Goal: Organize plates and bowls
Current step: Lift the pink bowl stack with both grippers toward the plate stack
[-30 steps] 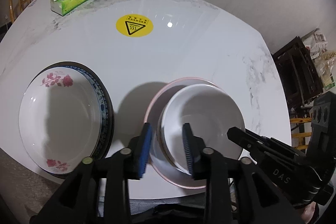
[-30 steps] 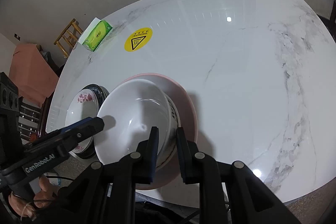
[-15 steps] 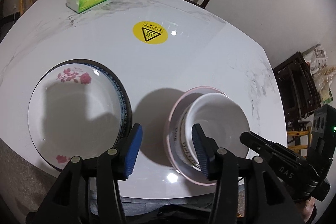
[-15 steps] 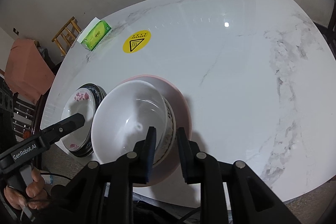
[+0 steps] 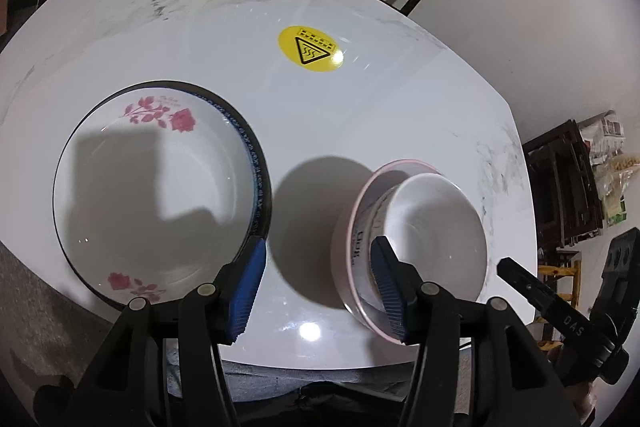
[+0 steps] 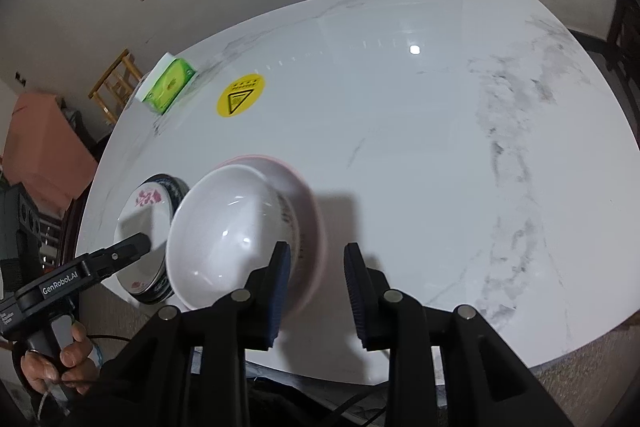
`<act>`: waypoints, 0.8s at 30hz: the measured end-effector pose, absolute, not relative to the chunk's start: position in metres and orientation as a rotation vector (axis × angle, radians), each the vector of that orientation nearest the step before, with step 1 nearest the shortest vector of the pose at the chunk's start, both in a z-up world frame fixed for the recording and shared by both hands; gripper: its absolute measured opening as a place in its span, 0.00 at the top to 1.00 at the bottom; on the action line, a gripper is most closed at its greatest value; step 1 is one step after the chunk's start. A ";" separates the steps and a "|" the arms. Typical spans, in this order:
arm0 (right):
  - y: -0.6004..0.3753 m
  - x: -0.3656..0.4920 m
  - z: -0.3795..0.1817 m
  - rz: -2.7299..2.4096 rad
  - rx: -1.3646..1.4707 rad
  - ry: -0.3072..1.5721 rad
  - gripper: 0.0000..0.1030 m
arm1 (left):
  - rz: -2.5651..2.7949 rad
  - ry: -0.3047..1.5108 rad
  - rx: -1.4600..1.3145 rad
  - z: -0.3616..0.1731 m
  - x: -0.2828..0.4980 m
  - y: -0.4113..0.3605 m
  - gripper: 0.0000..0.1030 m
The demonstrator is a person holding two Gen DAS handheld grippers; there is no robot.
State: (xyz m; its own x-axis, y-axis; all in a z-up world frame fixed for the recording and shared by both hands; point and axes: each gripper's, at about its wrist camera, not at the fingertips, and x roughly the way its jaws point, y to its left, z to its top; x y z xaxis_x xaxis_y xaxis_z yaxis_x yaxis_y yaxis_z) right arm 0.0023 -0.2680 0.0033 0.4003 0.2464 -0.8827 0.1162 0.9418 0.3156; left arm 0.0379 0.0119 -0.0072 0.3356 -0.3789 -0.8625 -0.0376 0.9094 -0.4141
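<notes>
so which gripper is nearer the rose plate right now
Left. The left gripper hangs beside the rose plate, one of its opening jaws over the plate's rim. The right gripper, jaws also opening, is past the white bowl, farther away.

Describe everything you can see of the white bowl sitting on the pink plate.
The white bowl is deep, round and glossy, like glazed ceramic, with dark lettering on its outer wall. It looks empty and stands upright on the pink plate, near the front edge of the marble table, right of the flowered plate. The right claw is opening; one pad looks just off the bowl's rim. The left claw, also opening, holds nothing.
</notes>
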 end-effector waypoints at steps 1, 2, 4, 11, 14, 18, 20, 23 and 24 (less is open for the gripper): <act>-0.270 0.002 0.002 0.076 0.355 1.165 0.73 | -0.235 1.219 -0.402 -0.008 0.037 0.012 0.51; -0.273 0.002 0.000 0.068 0.355 1.172 0.73 | -0.243 1.223 -0.408 -0.008 0.037 0.012 0.51; -0.275 0.002 -0.006 0.058 0.359 1.188 0.73 | -0.250 1.238 -0.423 -0.011 0.038 0.011 0.51; -0.273 0.005 -0.024 0.067 0.376 1.234 0.73 | -0.226 1.259 -0.408 -0.016 0.041 0.005 0.54; -0.273 0.006 -0.025 0.071 0.382 1.230 0.73 | -0.224 1.264 -0.403 -0.020 0.042 0.003 0.56; -0.269 0.008 -0.027 0.085 0.385 1.237 0.73 | -0.230 1.285 -0.410 -0.027 0.043 0.000 0.56; -0.266 0.009 -0.029 0.088 0.379 1.240 0.73 | -0.227 1.291 -0.403 -0.029 0.044 -0.002 0.56; -0.260 0.012 -0.034 0.088 0.362 1.257 0.73 | -0.215 1.308 -0.393 -0.034 0.046 -0.004 0.59; -0.258 0.012 -0.035 0.087 0.358 1.259 0.73 | -0.214 1.317 -0.391 -0.036 0.047 -0.005 0.60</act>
State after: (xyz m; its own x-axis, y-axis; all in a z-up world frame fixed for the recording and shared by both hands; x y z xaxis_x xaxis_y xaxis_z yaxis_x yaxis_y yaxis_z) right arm 0.0124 -0.2582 -0.0349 0.3110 0.2592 -0.9144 0.1303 0.9414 0.3112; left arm 0.0471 -0.0055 -0.0356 0.2446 -0.3705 -0.8960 -0.0671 0.9154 -0.3968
